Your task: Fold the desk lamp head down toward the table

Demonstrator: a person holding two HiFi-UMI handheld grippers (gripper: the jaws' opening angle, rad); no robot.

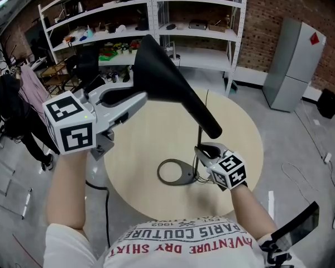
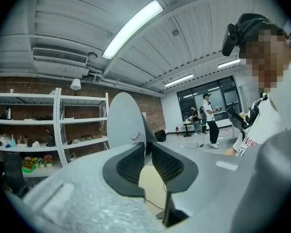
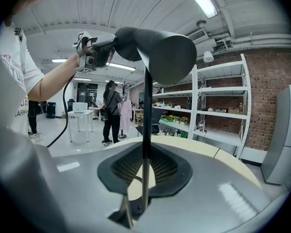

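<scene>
Lamp head (image 1: pixel 168 74) sits pinched in my left claw (image 1: pixel 138 97). My right claw (image 1: pixel 201 149) is clamped on the thin pole (image 1: pixel 199 134).

White printed T-shirt (image 1: pixel 184 242); grey hand-held gripper (image 1: pixel 140 96); black-and-white marker cube (image 1: pixel 72 128).

The lamp head (image 1: pixel 170 80) is a long matte black cone, raised high above the table (image 1: pixel 243 133) and tilted. Its wide mouth points up toward 11 o'clock and its narrow neck slopes down toward 5 o'clock. The inside of the mouth is pale. From the neck, 1 thin black stem (image 1: pixel 199 141) drops nearly upright to the base (image 1: pixel 185 177). The base is a flat dark grey ring lying on the round pale tabletop, toward 6 o'clock from its centre, near the edge.
</scene>
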